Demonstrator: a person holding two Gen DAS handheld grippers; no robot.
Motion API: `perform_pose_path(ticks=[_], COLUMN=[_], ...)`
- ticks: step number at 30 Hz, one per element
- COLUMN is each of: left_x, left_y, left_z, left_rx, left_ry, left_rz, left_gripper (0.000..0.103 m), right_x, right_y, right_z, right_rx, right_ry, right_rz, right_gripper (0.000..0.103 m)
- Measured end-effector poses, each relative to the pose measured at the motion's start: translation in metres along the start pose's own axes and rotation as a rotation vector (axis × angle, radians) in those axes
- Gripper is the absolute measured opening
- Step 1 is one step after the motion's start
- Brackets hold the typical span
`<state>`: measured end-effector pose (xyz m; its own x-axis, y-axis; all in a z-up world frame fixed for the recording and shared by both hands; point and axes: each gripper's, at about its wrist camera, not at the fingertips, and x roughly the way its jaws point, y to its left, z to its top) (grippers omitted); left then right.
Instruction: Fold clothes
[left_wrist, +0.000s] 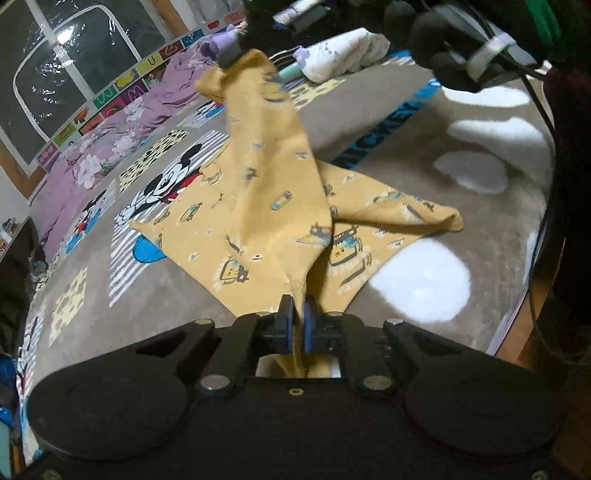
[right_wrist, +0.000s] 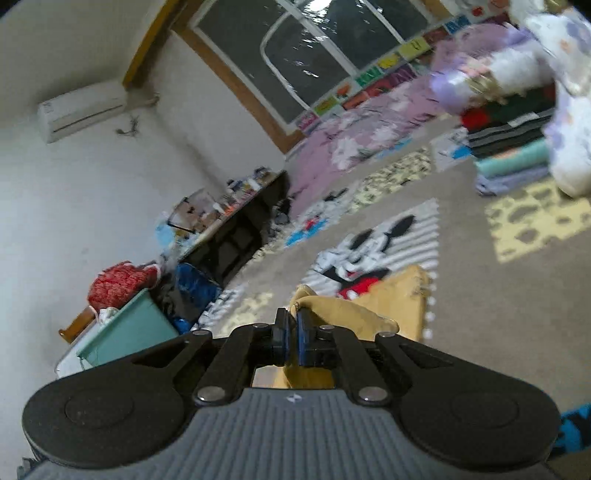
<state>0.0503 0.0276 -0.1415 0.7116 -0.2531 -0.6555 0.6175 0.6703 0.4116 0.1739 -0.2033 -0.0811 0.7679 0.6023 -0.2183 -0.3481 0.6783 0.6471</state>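
A yellow printed garment (left_wrist: 273, 206) lies partly on the grey Mickey Mouse carpet (left_wrist: 369, 122), with one edge lifted. My left gripper (left_wrist: 298, 306) is shut on its near corner. My right gripper (left_wrist: 231, 55) shows at the top of the left wrist view, holding the far corner high, so the cloth hangs stretched between the two. In the right wrist view my right gripper (right_wrist: 291, 321) is shut on the yellow garment (right_wrist: 391, 302), which bunches beside the fingers.
A stack of folded clothes (right_wrist: 513, 147) and a white bundle (left_wrist: 347, 55) sit at the carpet's far side. Purple floral bedding (left_wrist: 122, 125) runs under the window. A teal bin (right_wrist: 125, 336) and a low cluttered table (right_wrist: 236, 221) stand by the wall.
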Motion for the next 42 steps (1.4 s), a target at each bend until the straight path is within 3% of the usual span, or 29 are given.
perform_pose_path(ticks=[5, 7, 10, 12, 14, 16, 20, 22, 26, 30, 35, 39, 42], left_x=[0.0, 0.003, -0.006, -0.02, -0.035, -0.044, -0.037, -0.03, -0.017, 0.004, 0.002, -0.006, -0.003], left_y=[-0.002, -0.004, -0.004, 0.008, 0.026, 0.048, 0.075, 0.074, 0.059, 0.041, 0.051, 0.065, 0.089], left_z=[0.001, -0.002, -0.012, -0.016, -0.02, -0.025, -0.027, -0.023, -0.013, -0.019, -0.022, -0.017, -0.006], left_rx=[0.005, 0.018, 0.055, 0.019, -0.041, -0.143, -0.298, -0.3, -0.236, -0.122, -0.148, -0.189, -0.277], left_ry=[0.001, 0.018, 0.033, 0.012, -0.039, -0.089, -0.117, -0.121, -0.115, -0.008, 0.017, -0.023, -0.085], left_rz=[-0.016, -0.049, -0.145, -0.184, -0.191, -0.157, -0.053, -0.044, -0.126, -0.226, -0.283, -0.252, -0.165], left_gripper=[0.005, 0.005, 0.016, 0.024, 0.025, 0.025, 0.025, 0.022, 0.018, 0.018, 0.018, 0.018, 0.018], right_x=[-0.008, -0.012, -0.013, -0.013, -0.016, -0.02, -0.02, -0.021, -0.024, -0.032, -0.041, -0.043, -0.045], right_y=[0.009, 0.006, -0.028, -0.051, -0.07, -0.081, -0.091, -0.095, -0.098, -0.094, -0.088, -0.095, -0.107], right_z=[0.015, 0.014, -0.006, -0.021, -0.036, -0.044, -0.054, -0.055, -0.054, -0.043, -0.03, -0.037, -0.05], right_rx=[0.039, 0.017, 0.068, 0.108, 0.141, 0.184, 0.216, 0.235, 0.265, 0.26, 0.219, 0.204, 0.246], right_ry=[-0.042, -0.027, 0.037, 0.069, 0.082, 0.068, 0.048, 0.036, 0.012, -0.02, -0.039, -0.012, 0.0], right_rz=[0.055, 0.02, -0.092, -0.149, -0.182, -0.173, -0.146, -0.127, -0.074, -0.032, -0.012, -0.014, 0.002], right_gripper=[0.007, 0.007, 0.007, 0.007, 0.007, 0.007, 0.007, 0.007, 0.007, 0.007, 0.007, 0.007, 0.007])
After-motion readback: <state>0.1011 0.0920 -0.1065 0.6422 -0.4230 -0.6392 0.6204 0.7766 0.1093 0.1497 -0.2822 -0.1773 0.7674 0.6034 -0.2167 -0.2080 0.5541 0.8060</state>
